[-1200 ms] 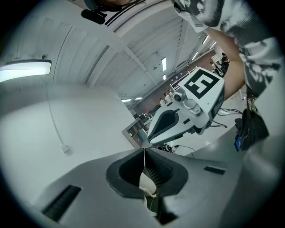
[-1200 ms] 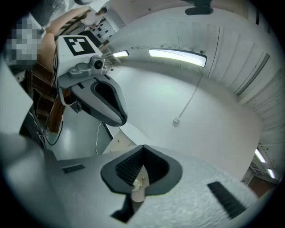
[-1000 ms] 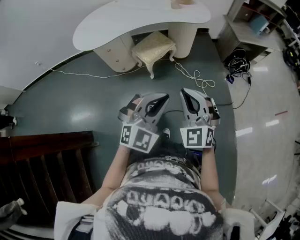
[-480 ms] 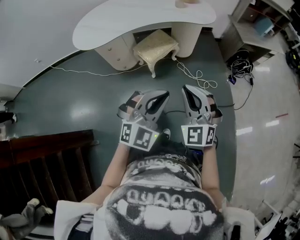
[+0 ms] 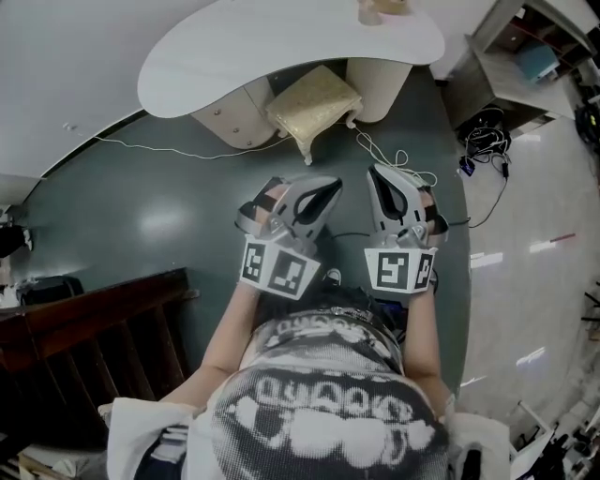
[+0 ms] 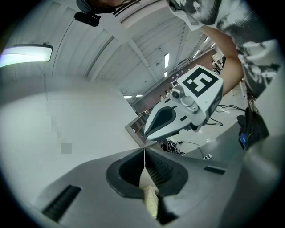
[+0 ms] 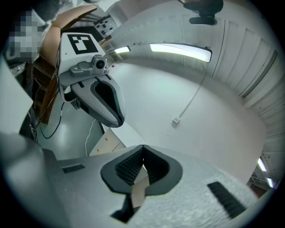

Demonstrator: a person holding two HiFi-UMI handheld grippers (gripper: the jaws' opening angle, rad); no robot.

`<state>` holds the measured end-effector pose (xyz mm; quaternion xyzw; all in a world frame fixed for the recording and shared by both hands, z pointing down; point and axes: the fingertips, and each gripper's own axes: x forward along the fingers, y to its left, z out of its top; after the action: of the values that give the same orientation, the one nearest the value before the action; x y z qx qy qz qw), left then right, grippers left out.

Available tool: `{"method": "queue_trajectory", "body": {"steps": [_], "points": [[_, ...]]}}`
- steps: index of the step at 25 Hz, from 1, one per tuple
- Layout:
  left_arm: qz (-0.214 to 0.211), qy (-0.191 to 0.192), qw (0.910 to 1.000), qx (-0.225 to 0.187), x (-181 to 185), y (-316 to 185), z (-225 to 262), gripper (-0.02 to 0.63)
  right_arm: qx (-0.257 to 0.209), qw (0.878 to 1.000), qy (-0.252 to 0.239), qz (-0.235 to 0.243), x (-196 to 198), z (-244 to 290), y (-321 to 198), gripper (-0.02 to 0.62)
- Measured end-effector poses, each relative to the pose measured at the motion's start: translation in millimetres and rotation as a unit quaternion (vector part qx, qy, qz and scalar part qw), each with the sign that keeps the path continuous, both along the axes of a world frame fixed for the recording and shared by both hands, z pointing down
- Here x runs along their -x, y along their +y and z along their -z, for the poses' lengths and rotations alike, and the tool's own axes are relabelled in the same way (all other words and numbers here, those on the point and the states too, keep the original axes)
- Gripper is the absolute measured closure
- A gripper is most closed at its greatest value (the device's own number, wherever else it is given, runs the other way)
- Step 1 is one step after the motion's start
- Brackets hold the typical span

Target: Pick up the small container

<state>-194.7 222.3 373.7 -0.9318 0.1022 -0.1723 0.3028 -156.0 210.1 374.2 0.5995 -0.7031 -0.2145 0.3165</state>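
Nearing stool (image 5: 314, 101) (since earlier) | left gripper (image 5: 323, 192), right gripper (image 5: 380, 183) jaws clenched, empty

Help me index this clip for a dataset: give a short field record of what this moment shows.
left gripper: shut, empty
right gripper: shut, empty
small container: beige, on the white table, cut off by the head view's top edge
cushioned stool: tucked partly under the table
white cable: looped to the right of the stool
task: container not yet picked up
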Motion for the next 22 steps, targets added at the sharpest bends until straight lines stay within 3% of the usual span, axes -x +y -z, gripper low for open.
{"method": "queue_trajectory", "body": {"steps": [13, 22], "points": [[-0.029, 0.015, 0.9994, -0.004, -31.1, -131.3, 8.2, 0.601, 0.005, 1.0, 0.002, -0.005, -17.7, 1.9, -136.4, 0.592], [-0.051, 0.025, 0.9983, -0.01, -40.4, -177.3, 12.3, 0.601, 0.001, 1.0, 0.012, -0.008, -18.4, 8.7, -189.8, 0.592]]}}
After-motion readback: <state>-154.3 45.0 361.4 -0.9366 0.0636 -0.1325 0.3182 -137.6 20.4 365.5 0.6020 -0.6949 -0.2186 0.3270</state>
